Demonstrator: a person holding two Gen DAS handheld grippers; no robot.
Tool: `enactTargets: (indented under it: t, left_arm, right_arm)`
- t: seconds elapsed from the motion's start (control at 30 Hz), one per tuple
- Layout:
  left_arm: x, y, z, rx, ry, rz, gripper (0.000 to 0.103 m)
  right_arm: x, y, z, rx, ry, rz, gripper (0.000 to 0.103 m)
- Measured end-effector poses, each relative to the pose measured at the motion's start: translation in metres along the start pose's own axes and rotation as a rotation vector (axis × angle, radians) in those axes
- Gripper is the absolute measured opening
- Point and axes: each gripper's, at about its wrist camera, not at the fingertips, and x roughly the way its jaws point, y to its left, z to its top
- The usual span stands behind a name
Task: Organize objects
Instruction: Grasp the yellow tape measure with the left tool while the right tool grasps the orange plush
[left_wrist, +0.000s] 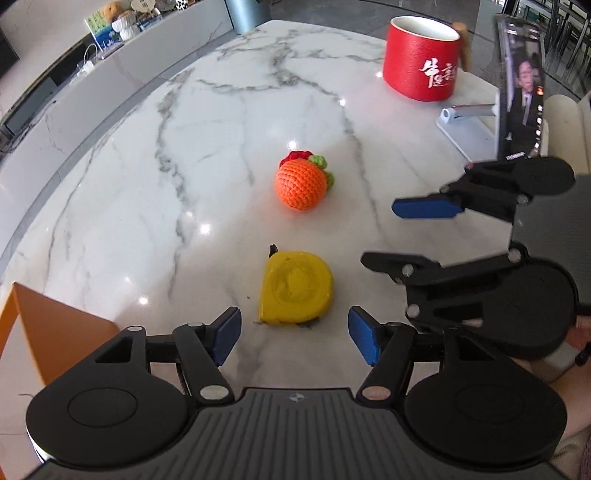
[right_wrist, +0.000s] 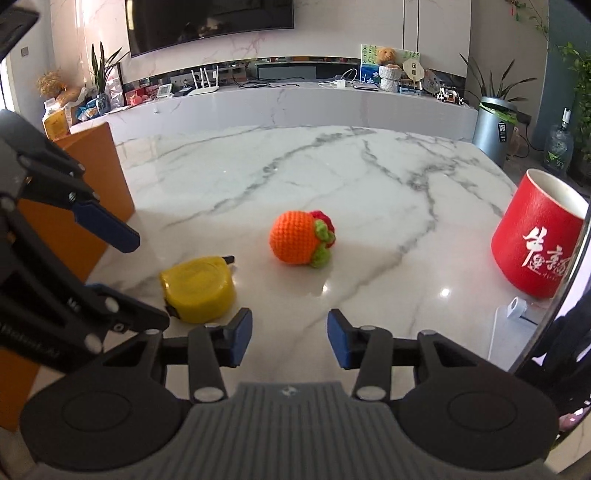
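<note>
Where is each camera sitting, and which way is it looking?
Left wrist: sits on the left gripper, looks down at the tape measure on the marble table; its open jaws, the right gripper and a bit of hand show.
Right wrist: sits on the right gripper, looks across the table toward the TV wall; its open jaws and the left gripper show.
Both share: tape measure, crochet orange, red cup, orange box.
</note>
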Motion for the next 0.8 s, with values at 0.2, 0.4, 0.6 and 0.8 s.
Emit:
enactTargets:
  t: [0.2,0.4,0.6,0.8]
  left_arm:
    - [0.013,0.003,0.004,-0.015,0.035,-0.007,0.079]
    - [0.018,0.006,0.011,-0.025,0.049,-0.045,0.079]
    - [0.028,0.002,0.017,0.018,0.074,-0.055,0.075]
    - [0.032,0.005,0.015,-0.028,0.063,-0.093,0.061]
  right_arm:
    - [0.006,0.005,-0.003,-0.044,0.003,-0.016,0.048]
    - [0.007,0.001,-0.004,-0.018,-0.007,0.016,0.054]
    - [0.008,0.007,-0.007,-0.067,-0.018,0.002,0.055]
    - [0.008,0.006,-0.008,-0.06,-0.026,0.02,0.058]
